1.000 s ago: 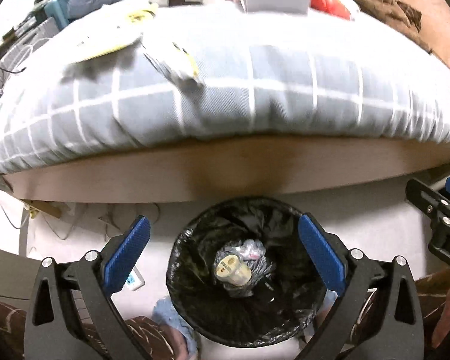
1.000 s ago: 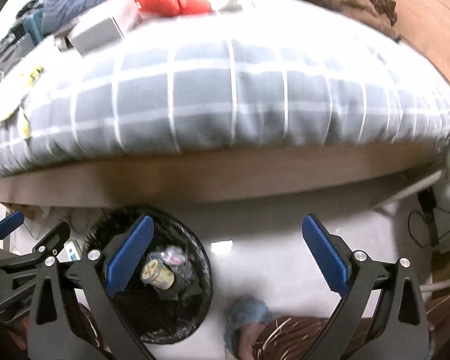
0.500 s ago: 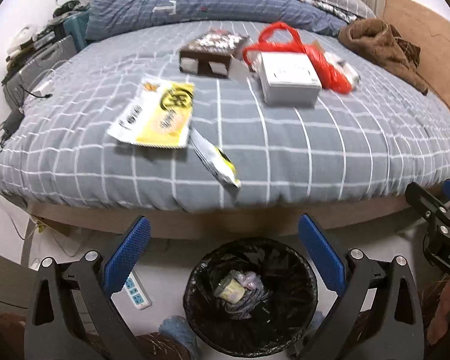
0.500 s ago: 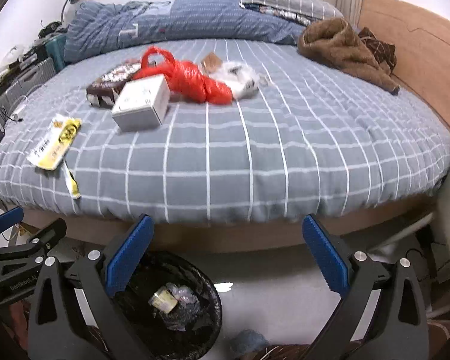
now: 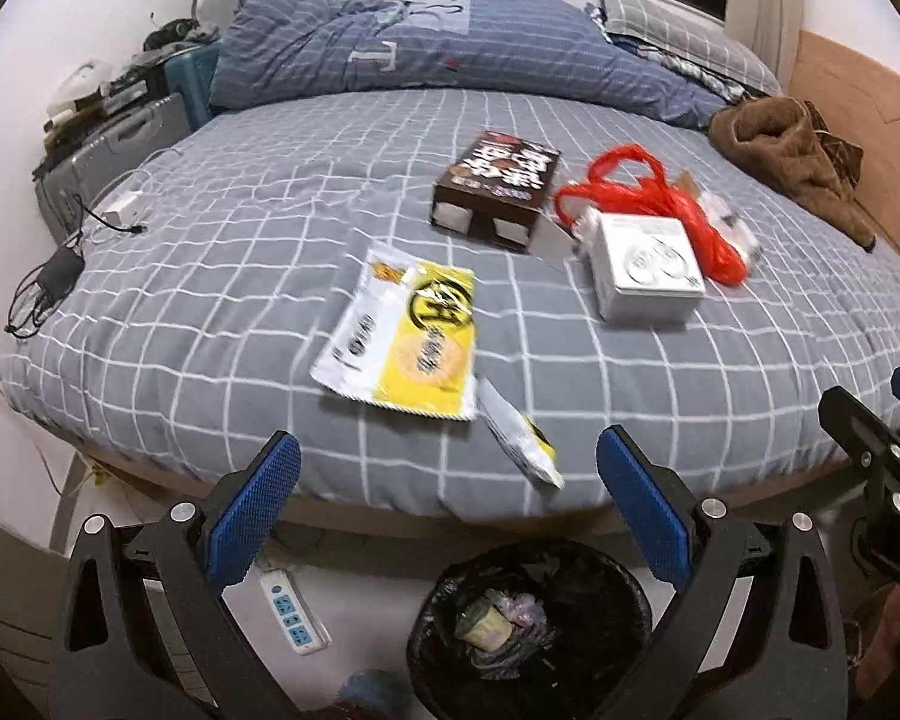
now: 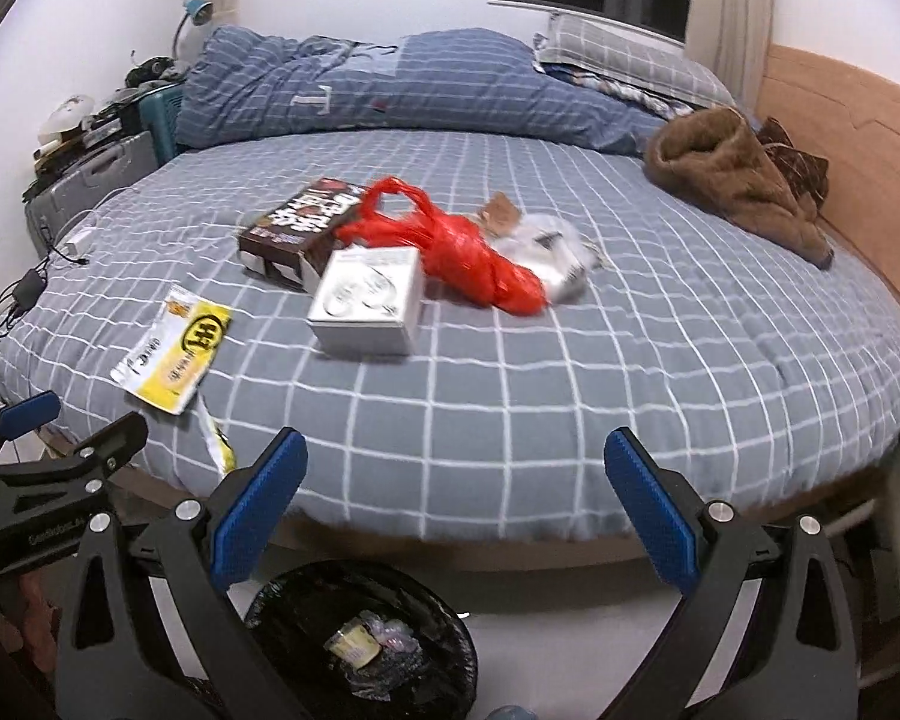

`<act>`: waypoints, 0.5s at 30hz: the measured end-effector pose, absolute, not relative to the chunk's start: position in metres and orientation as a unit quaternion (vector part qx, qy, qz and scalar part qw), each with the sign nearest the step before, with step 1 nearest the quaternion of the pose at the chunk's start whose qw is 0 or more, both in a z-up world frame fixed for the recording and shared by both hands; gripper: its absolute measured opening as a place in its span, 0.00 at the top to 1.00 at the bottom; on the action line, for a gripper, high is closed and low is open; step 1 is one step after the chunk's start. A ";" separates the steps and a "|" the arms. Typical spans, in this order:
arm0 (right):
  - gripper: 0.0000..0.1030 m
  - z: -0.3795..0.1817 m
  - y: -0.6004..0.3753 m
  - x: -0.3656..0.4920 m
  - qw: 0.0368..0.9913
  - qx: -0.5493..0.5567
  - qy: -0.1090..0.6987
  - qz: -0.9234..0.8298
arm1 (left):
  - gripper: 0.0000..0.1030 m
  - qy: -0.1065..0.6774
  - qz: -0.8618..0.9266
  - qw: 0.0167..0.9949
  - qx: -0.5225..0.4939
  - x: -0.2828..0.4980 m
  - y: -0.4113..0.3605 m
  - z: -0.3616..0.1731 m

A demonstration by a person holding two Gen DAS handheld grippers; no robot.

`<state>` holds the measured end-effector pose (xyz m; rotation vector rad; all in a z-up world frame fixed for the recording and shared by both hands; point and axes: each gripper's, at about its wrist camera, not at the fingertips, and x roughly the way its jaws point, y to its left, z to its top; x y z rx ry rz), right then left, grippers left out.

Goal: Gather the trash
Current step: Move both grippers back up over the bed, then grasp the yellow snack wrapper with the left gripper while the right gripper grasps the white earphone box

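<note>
Trash lies on the grey checked bed: a yellow and white wrapper point(image 5: 405, 342) point(image 6: 174, 354), a small crumpled packet point(image 5: 519, 441) at the bed's near edge, a brown box point(image 5: 498, 189) point(image 6: 300, 228), a white box point(image 5: 645, 267) point(image 6: 366, 300), a red plastic bag point(image 5: 660, 195) point(image 6: 468, 246) and a clear wrapper point(image 6: 549, 255). A black-lined bin point(image 5: 531, 624) point(image 6: 360, 639) with some trash stands on the floor below. My left gripper point(image 5: 447, 516) and right gripper point(image 6: 453, 516) are both open and empty, raised in front of the bed above the bin.
A folded blue duvet point(image 5: 450, 54) and pillow point(image 6: 624, 60) lie at the far side. Brown clothing point(image 5: 792, 162) lies by the wooden headboard point(image 6: 852, 138). Chargers and cables point(image 5: 60, 276) sit at the left edge, a power strip point(image 5: 291, 609) on the floor.
Both grippers have risen from low over the bin, so the views now take in the whole bed top. Both stay open and empty.
</note>
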<state>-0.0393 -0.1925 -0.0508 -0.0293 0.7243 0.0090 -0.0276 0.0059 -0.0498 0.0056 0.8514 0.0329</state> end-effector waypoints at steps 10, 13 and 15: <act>0.07 -0.048 -0.161 0.008 0.933 -0.022 0.358 0.025 | 0.06 0.430 0.022 0.903 -0.001 0.007 0.030 -0.057; 0.07 -0.050 -0.158 0.023 0.931 -0.022 0.363 0.023 | 0.06 0.433 0.019 0.901 0.001 0.017 0.032 -0.059; 0.07 -0.053 -0.156 0.033 0.929 -0.018 0.370 0.023 | 0.06 0.436 0.018 0.900 0.004 0.024 0.033 -0.061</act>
